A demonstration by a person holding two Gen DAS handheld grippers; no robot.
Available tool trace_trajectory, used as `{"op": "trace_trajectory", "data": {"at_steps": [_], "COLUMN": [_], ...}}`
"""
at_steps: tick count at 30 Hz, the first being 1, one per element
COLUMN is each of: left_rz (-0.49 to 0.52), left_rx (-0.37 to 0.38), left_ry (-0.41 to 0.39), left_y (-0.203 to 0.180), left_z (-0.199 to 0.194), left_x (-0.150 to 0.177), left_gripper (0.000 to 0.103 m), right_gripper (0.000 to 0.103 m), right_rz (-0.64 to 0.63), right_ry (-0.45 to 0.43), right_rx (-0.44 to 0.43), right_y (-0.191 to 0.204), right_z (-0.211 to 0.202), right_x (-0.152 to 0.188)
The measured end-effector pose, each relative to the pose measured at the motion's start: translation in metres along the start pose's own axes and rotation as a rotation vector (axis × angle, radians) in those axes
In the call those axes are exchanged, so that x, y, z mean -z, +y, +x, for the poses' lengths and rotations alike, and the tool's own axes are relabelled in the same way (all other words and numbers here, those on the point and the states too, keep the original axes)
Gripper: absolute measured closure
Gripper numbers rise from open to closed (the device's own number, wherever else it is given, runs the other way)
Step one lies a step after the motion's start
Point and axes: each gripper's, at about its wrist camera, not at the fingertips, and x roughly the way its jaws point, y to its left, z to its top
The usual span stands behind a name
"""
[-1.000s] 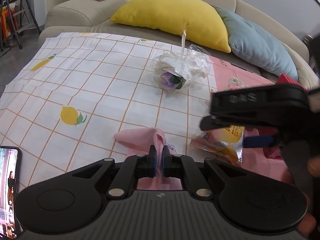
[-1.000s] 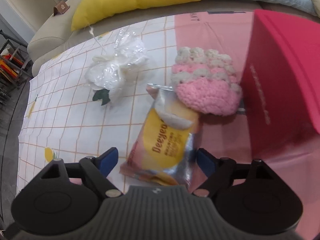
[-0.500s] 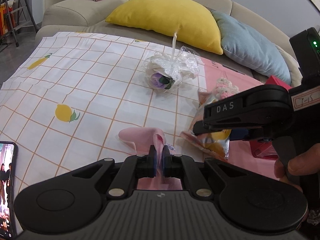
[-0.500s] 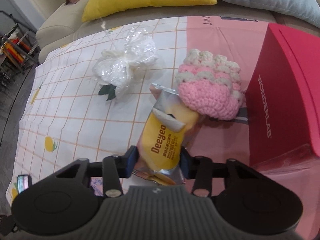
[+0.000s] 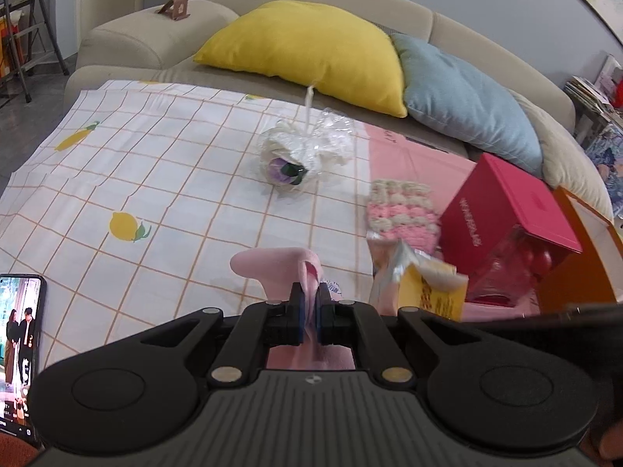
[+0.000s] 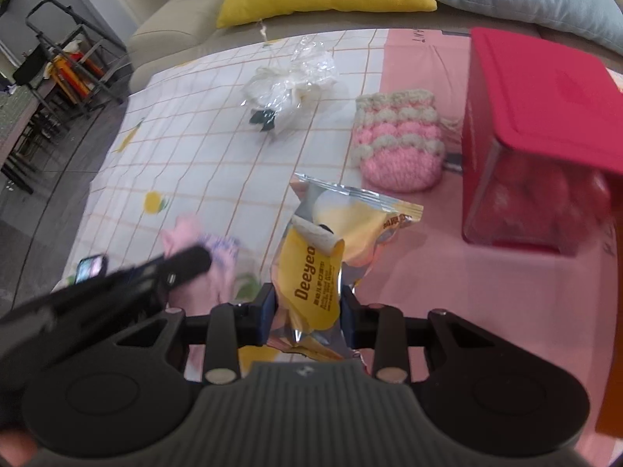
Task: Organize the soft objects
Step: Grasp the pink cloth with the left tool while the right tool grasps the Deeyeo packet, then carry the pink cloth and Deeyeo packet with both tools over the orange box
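Note:
My left gripper [image 5: 309, 295] is shut on a fold of a pink cloth [image 5: 272, 262] that lies on the lemon-print tablecloth [image 5: 155, 179]. My right gripper [image 6: 307, 307] is shut on a yellow and silver snack packet [image 6: 323, 249] and holds it lifted above the pink mat; the packet also shows in the left wrist view [image 5: 420, 284]. A pink and cream crochet pouch [image 6: 399, 148] sits beyond it. A flower wrapped in clear plastic [image 5: 301, 155] lies further back.
A red box [image 6: 541, 128] with a clear front stands at the right, with an orange box [image 5: 576, 268] beside it. A phone [image 5: 19, 334] lies at the left. Yellow [image 5: 307, 50] and blue [image 5: 467, 93] cushions rest on the sofa behind.
My right gripper closed on the snack packet and lifted it off the cloth, drawing back toward me. My left gripper kept its hold on the pink cloth.

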Motion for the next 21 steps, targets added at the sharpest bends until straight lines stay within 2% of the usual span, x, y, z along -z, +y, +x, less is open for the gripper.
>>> {"op": "trace_trajectory", "data": {"at_steps": [8, 17, 21], "left_rz": [0.065, 0.141, 0.178], "left_rx": [0.043, 0.084, 0.107], "left_ry": [-0.024, -0.059, -0.074], "left_y": [-0.031, -0.069, -0.089], "left_z": [-0.032, -0.068, -0.079], "left_x": [0.008, 0.015, 0.016], "left_gripper": [0.098, 0.098, 0.098], "right_gripper": [0.070, 0.069, 0.069], "right_rz": [-0.045, -0.077, -0.035], "right_ry": [-0.050, -0.209, -0.263], "right_rx": [0.017, 0.109, 0.118], "right_y": [-0.015, -0.038, -0.056], "right_z": [-0.053, -0.113, -0.136], "right_x": [0.039, 0.068, 0.074]}}
